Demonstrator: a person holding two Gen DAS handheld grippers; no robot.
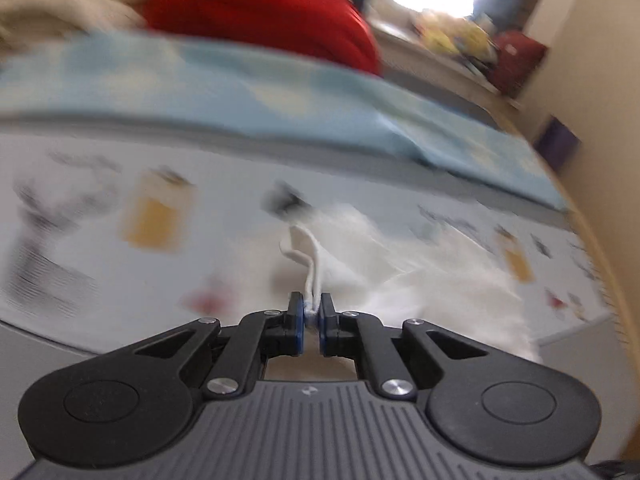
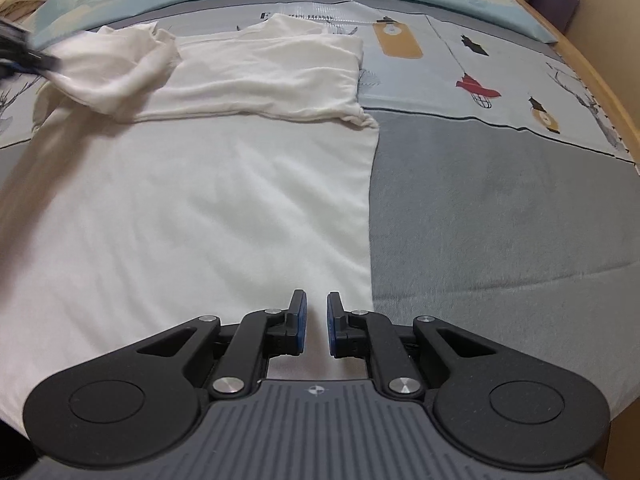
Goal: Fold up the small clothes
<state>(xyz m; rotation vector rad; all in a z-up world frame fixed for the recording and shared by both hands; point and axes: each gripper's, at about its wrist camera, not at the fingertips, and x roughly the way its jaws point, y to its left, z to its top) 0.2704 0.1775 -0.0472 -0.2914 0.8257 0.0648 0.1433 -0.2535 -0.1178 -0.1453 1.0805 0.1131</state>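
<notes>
White shirt (image 2: 200, 200) sleeve pinched in left tool (image 1: 311, 312)

Bare grey bedspread (image 2: 500, 208) (flat) right of white shirt (image 2: 200, 208).

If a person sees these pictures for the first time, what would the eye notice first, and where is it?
First, the white shirt spread over the bed's printed blanket, filling the middle and left of the right wrist view. Next, the left gripper, shut on a white fold of that shirt, low in the centre of its own blurred view. Behind it, a red cloth glows at the top.
</notes>
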